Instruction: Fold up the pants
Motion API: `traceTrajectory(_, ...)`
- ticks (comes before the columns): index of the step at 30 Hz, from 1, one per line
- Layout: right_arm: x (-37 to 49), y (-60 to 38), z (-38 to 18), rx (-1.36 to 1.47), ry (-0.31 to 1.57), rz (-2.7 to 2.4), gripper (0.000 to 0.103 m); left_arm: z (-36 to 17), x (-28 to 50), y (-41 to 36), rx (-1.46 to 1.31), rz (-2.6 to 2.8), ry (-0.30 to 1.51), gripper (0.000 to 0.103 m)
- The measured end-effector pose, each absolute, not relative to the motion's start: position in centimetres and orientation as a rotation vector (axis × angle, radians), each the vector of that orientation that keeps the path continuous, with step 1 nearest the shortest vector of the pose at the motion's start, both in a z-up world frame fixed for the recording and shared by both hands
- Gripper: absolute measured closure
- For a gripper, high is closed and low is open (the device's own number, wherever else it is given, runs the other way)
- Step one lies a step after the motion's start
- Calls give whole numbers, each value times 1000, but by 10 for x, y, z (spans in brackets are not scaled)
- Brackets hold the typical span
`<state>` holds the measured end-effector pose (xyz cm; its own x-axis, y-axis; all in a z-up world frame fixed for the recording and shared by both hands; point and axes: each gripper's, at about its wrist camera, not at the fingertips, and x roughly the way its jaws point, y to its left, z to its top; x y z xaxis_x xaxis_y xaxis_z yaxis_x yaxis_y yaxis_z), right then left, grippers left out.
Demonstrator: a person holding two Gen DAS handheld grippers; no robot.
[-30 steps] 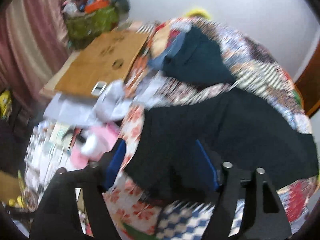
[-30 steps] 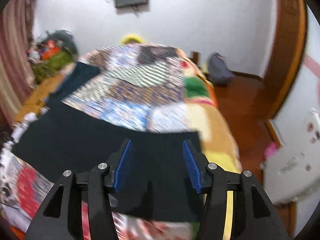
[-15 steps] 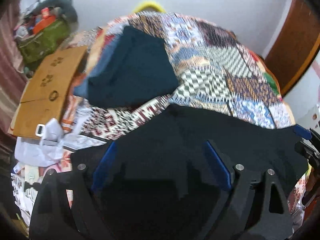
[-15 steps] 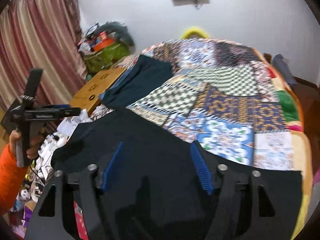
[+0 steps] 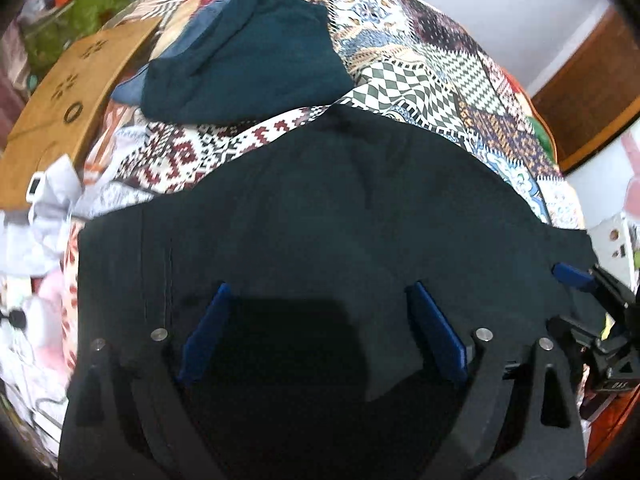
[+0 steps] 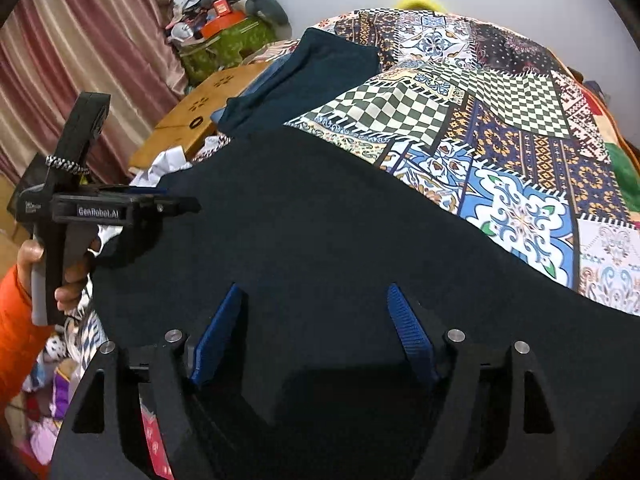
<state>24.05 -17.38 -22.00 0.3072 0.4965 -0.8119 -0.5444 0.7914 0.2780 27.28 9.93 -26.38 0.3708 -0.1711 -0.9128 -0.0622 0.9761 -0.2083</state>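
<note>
Black pants (image 5: 320, 224) lie spread flat across the near part of a patchwork-quilted bed (image 5: 432, 64); they also fill the right wrist view (image 6: 328, 240). My left gripper (image 5: 320, 292) is open and hovers just above the pants near their left end. My right gripper (image 6: 316, 292) is open above the pants toward their right end. The right gripper's blue fingertip (image 5: 572, 274) shows at the right edge of the left wrist view. The left gripper (image 6: 176, 204), held in a hand, shows at the left of the right wrist view.
A dark teal folded garment (image 5: 248, 52) lies on the quilt beyond the pants, also in the right wrist view (image 6: 312, 76). A wooden board (image 5: 68, 100) and white and pink clutter (image 5: 44, 220) sit left of the bed. A brown door (image 5: 588, 92) is at the right.
Both grippers have swung in over the black pants and come closer to them. The left view turned right, away from the floor clutter; the right view turned left, away from the door.
</note>
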Motion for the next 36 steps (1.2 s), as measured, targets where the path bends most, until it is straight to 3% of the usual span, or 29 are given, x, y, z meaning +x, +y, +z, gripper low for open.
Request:
traceTrajectory(21, 174, -220, -217, 32, 1030, 599, 25, -240, 170, 81, -107, -9, 1102, 8)
traceTrajectory(36, 131, -341, -216, 300, 1011, 308, 25, -197, 181, 76, -113, 1, 1032, 8)
